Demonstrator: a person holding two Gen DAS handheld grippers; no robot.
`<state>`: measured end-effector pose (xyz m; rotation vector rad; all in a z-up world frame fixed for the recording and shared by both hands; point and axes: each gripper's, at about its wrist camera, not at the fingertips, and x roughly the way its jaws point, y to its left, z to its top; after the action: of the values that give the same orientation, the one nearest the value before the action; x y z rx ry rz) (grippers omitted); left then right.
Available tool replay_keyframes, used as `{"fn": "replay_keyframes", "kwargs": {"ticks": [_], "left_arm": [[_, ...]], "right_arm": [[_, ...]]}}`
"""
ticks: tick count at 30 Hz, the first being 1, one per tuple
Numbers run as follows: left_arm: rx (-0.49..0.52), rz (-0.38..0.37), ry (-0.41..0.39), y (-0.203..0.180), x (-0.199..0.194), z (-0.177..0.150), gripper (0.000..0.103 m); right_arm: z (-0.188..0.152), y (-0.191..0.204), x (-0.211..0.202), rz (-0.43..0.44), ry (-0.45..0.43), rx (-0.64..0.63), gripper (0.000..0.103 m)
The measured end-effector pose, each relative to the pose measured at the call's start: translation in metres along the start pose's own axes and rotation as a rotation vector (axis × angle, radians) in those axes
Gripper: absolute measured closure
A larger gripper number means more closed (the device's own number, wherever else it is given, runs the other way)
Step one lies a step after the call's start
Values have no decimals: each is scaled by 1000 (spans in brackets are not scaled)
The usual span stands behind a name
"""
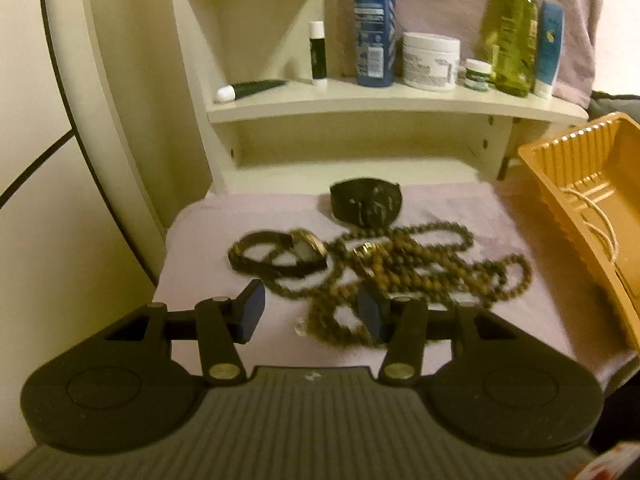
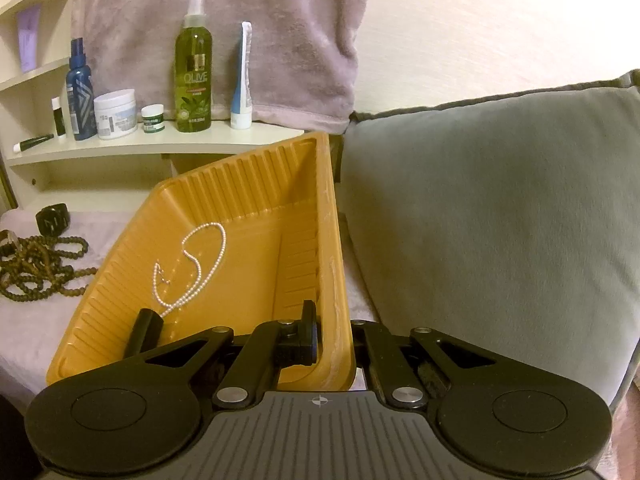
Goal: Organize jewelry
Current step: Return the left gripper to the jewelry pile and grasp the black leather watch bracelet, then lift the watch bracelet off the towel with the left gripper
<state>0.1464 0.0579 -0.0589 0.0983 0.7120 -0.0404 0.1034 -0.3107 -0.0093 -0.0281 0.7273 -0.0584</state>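
Note:
A tangle of brown bead necklaces (image 1: pixel 416 276) lies on a pale lilac cloth (image 1: pixel 208 232), with a wristwatch (image 1: pixel 280 254) to its left and a dark pouch (image 1: pixel 366 204) behind. My left gripper (image 1: pixel 310 312) is open just above the near loops of the beads, holding nothing. My right gripper (image 2: pixel 336 344) is shut on the right wall of a tilted orange plastic tray (image 2: pixel 248 184). A white pearl necklace (image 2: pixel 192 268) lies inside the tray. The beads also show in the right wrist view (image 2: pixel 36 268), left of the tray. The tray also shows at the right in the left wrist view (image 1: pixel 580 184).
A cream shelf (image 1: pixel 380 104) behind holds a blue bottle (image 1: pixel 374 28), a white jar (image 1: pixel 430 62), a green olive bottle (image 2: pixel 194 68) and tubes. A grey cushion (image 2: pixel 500 208) stands right of the tray. A lilac towel (image 2: pixel 220 32) hangs behind the shelf.

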Motion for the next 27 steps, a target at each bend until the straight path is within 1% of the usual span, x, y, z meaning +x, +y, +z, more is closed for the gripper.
{"fn": "replay_keyframes", "kwargs": {"ticks": [4, 8, 11, 12, 13, 16, 18, 23, 27], "left_arm": [[27, -7, -17, 1, 14, 9, 55], [30, -9, -29, -1, 28, 19, 56], [30, -8, -17, -3, 42, 25, 58], [32, -6, -2, -4, 46, 26, 60], [31, -5, 13, -5, 51, 27, 66], [29, 1, 40, -4, 61, 27, 76], [25, 0, 52, -3, 64, 26, 76], [17, -13, 60, -4, 63, 24, 84], [10, -21, 64, -3, 59, 23, 85]], "right_arm": [[0, 0, 1, -7, 6, -4, 99], [0, 0, 3, -16, 15, -7, 99], [0, 0, 4, -19, 19, -10, 99], [0, 1, 4, -21, 20, -10, 99], [0, 1, 4, -21, 21, -11, 99], [0, 1, 4, -22, 22, -12, 99], [0, 1, 4, -21, 22, -12, 99], [1, 1, 4, -21, 21, -11, 99], [1, 0, 5, -19, 19, -11, 99]]}}
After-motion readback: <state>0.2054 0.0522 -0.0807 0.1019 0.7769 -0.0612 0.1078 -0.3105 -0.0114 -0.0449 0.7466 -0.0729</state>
